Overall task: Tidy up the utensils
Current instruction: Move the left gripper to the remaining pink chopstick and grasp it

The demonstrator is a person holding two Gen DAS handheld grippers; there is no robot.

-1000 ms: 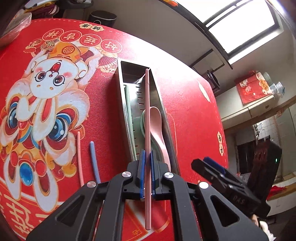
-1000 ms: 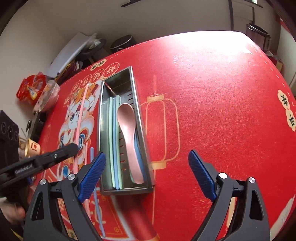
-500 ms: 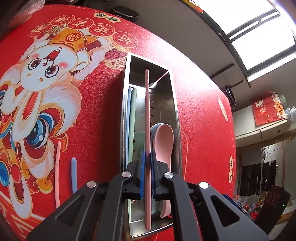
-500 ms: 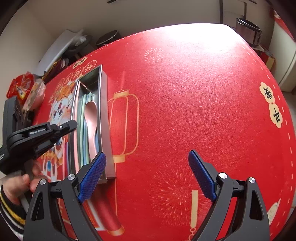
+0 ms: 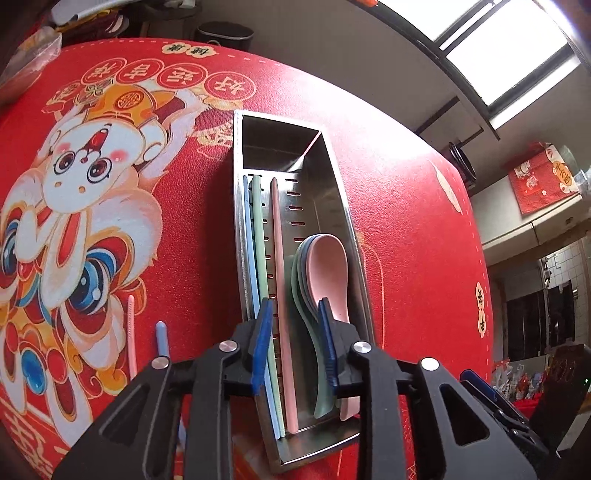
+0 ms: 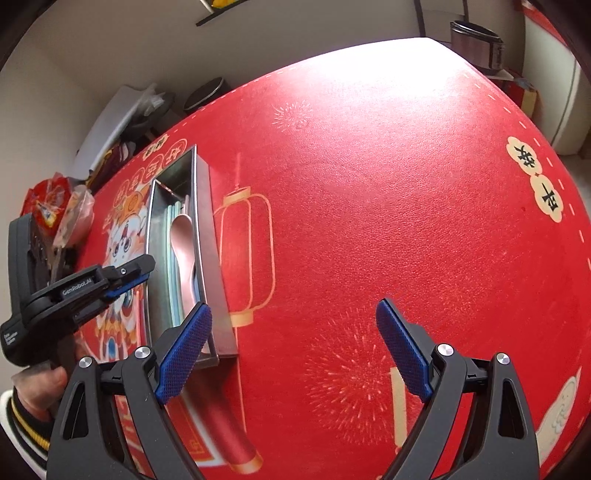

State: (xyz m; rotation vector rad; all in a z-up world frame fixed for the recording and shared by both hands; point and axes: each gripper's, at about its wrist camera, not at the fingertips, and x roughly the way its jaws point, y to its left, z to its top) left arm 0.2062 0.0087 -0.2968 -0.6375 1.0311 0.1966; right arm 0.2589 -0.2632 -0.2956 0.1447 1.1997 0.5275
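Note:
A long steel utensil tray [image 5: 343, 206] lies on the red tablecloth; it also shows in the right wrist view [image 6: 207, 221]. A pink chopstick [image 5: 282, 295] lies loose in it beside blue and green chopsticks [image 5: 258, 251] and stacked spoons with a pink spoon [image 5: 330, 273] on top. My left gripper [image 5: 295, 347] is open just above the tray's near end, its jaws either side of the pink chopstick. A pink chopstick [image 5: 132, 332] and a blue chopstick [image 5: 161, 338] lie on the cloth left of the tray. My right gripper [image 6: 293, 354] is open and empty over the cloth right of the tray.
Snack bags and clutter [image 6: 55, 206] sit at the table's far left edge. A dark pot [image 5: 223, 33] stands beyond the far edge. The red cloth [image 6: 388, 203] spreads wide to the right of the tray.
My left gripper has opened and let the pink chopstick go into the tray. My right gripper has swung further right, away from the tray.

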